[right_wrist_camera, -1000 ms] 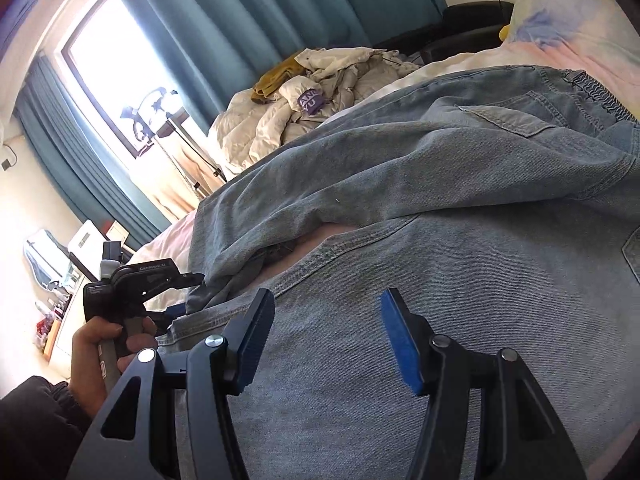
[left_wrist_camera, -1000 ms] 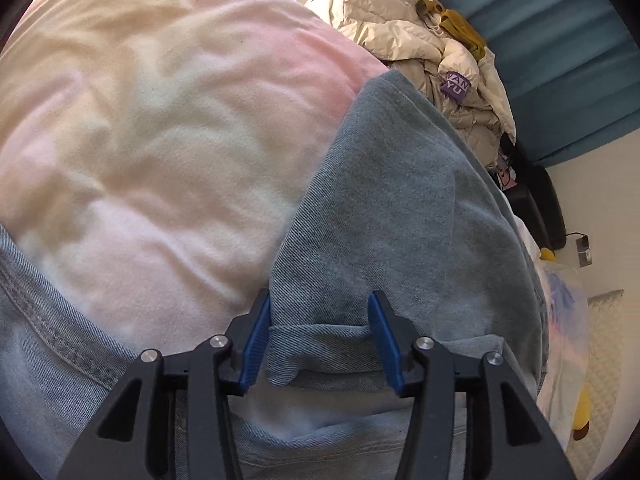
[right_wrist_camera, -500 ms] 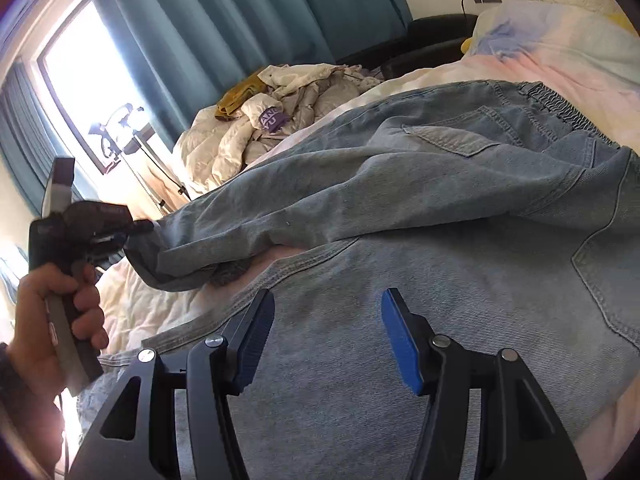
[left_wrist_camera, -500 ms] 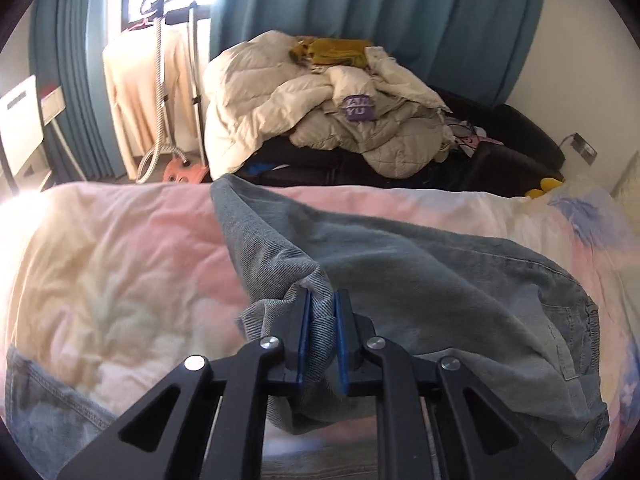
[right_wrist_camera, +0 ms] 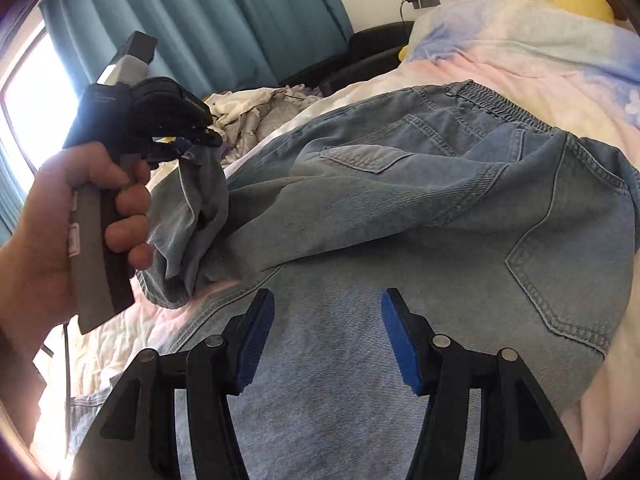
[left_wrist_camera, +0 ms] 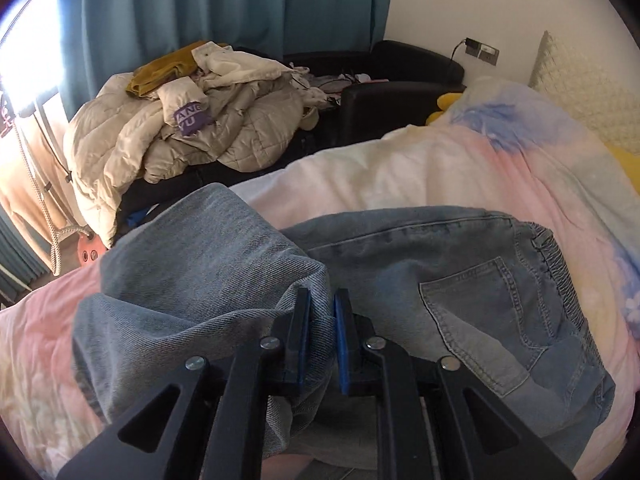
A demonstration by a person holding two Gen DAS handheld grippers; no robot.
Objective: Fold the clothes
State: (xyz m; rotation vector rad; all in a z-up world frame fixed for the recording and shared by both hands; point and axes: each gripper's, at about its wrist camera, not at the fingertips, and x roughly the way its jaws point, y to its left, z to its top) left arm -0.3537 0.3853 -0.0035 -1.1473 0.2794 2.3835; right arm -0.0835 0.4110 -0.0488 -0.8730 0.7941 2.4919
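Light blue jeans lie back side up on a pastel bedspread, waistband toward the pillows. My left gripper is shut on the hem of one jeans leg, which hangs bunched from its blue pads. Seen from the right wrist, a hand holds that left gripper lifted above the bed, the leg end dangling from it. My right gripper is open, hovering low over the other leg with nothing between its fingers.
A heap of quilted cream jackets lies on a black sofa beyond the bed, with teal curtains behind. A wall socket and a pale headboard cushion are at the right. A bright window sits far left.
My left gripper closed on the leg hem, lifted it off the bed and carried it toward the waistband. My right gripper stayed open over the other leg.
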